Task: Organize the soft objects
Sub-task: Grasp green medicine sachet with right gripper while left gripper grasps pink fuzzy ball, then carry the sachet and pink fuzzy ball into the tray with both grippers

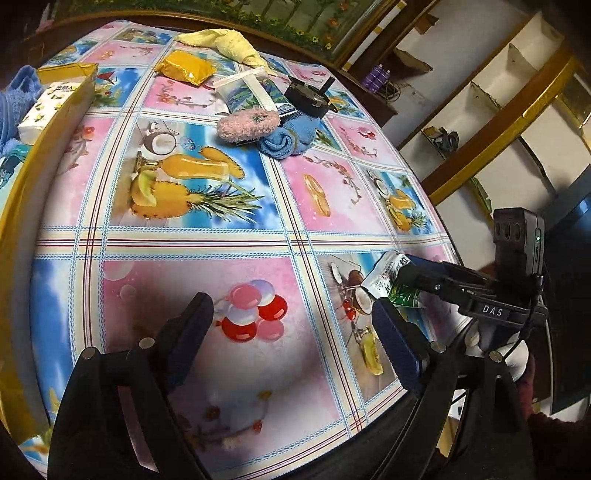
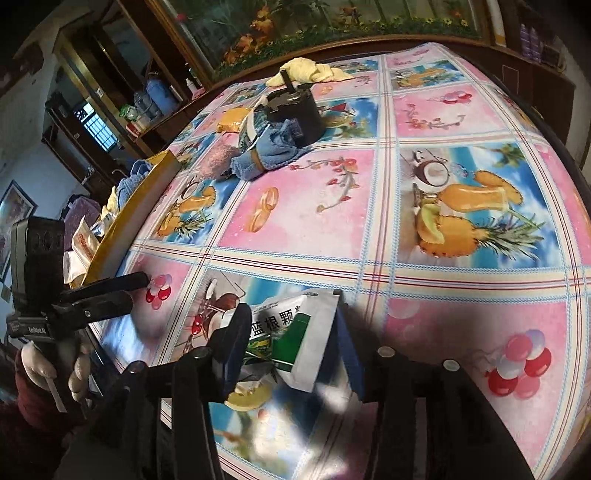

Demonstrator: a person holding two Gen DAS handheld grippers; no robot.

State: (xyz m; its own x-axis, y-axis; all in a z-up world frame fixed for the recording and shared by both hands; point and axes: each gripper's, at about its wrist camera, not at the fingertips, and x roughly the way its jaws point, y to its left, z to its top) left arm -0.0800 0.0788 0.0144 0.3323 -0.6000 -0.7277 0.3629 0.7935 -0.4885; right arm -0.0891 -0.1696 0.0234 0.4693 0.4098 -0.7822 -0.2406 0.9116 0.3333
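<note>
1. The right gripper (image 2: 291,343) squeezed a green and white packet (image 2: 295,332) between its two fingers, above the table (image 2: 461,122).
2. The left gripper (image 1: 291,332) had its fingers wide apart, holding nothing.

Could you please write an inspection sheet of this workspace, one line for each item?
Surface: table under a fruit-print cloth.
Job's things: green-white sachet in the right gripper; pink fluffy item against a blue towel; yellow cloth at the far edge; orange packet; clear zip bag; cardboard box at the left edge, holding a tissue pack and more.
Clutter: black round device beside the towel.
Grippers: left gripper open, empty; right shut on the sachet.
Cables: one on the right gripper's camera mount.
Surroundings: shelves, framed picture.
</note>
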